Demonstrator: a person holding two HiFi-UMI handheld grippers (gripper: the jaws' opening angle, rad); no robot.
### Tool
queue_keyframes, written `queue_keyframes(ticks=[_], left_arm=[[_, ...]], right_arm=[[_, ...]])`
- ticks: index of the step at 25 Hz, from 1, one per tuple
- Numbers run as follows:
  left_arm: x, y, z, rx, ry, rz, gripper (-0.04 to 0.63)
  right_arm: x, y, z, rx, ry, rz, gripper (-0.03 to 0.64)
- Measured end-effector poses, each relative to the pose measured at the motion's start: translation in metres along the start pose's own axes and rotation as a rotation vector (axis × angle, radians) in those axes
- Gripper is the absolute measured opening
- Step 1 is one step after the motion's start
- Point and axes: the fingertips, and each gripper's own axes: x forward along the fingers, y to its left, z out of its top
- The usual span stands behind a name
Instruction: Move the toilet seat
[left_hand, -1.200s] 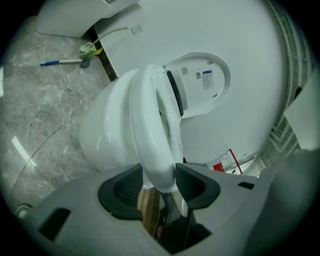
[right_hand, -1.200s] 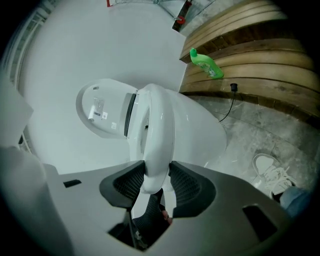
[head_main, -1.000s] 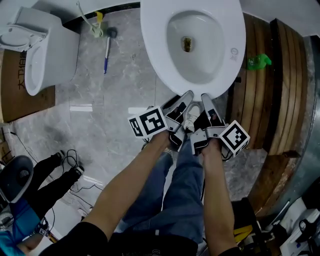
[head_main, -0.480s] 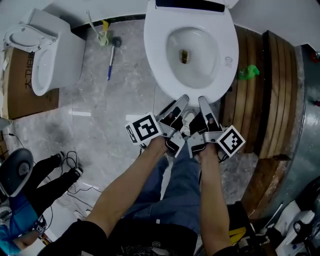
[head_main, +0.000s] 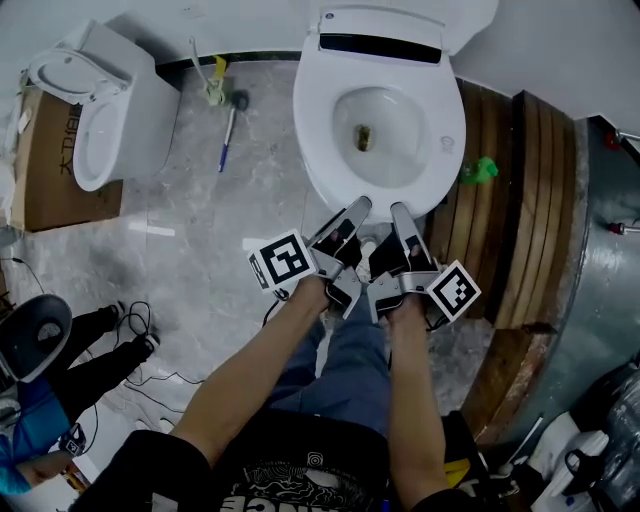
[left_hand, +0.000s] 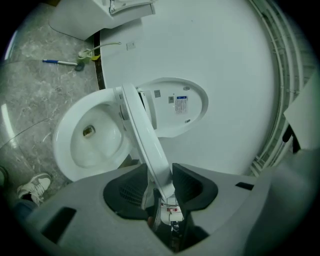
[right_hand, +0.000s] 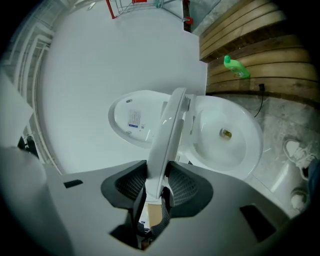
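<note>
Left gripper (left_hand: 161, 182) and right gripper (right_hand: 156, 185) each grasp the raised seat (left_hand: 142, 135) by its edge, jaws just closing tighter. The bowl (left_hand: 107, 150) holds one small brown speck (left_hand: 88, 131).

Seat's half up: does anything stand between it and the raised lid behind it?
Nothing visible does. The seat stands tilted up off the bowl. In both gripper views the gap between it and the upright lid is open, and only the lid's bare inner face with its stickers shows there.
</note>
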Motion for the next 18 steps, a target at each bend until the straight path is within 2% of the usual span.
queue_keyframes(ticks=[9,18], left_arm=[[0.015,-0.063,0.022,-0.058,-0.055,-0.037,0.158],[0.031,-0.111,0.047,-0.090,-0.149,-0.085,0.167]], right_arm=[[0.011,0.062,0.019,0.056,0.017,0.013,0.140],[0.028,0.113,0.039,0.035,0.073,0.034,0.141]])
